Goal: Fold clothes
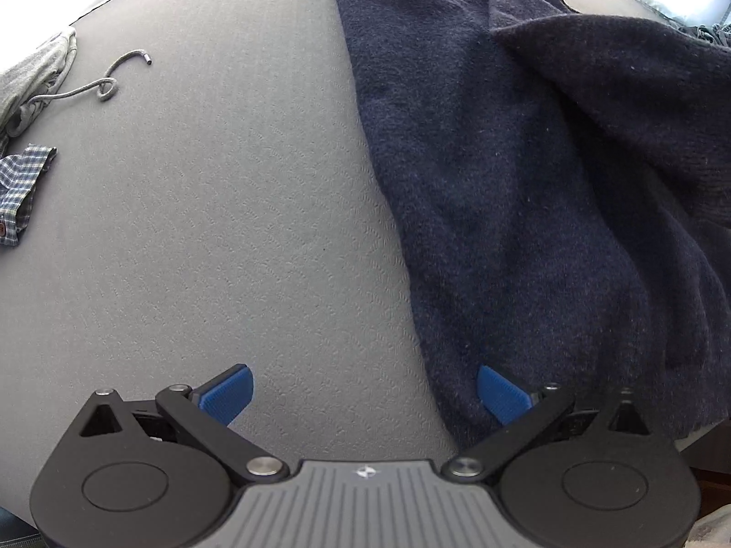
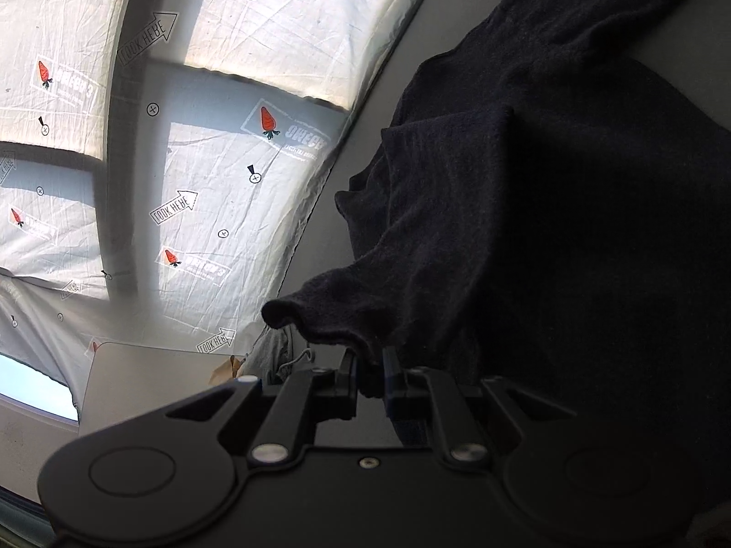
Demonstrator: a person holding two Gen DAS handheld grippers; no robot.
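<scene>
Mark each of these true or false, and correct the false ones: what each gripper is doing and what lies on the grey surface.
1. The right gripper has its jaws shut on a fold of the dark navy sweater. True.
2. The left gripper is clamped on the sweater too. False: its jaws stand wide open, with nothing pressed between them.
3. A grey drawstring cord lies on the grey surface, apart from the sweater. True.
4. A red towel lies at the surface's left edge. False: a blue checked garment and a light grey garment lie there.
5. The sweater lies fully flat. False: the part held by the right gripper is lifted and drapes.
</scene>
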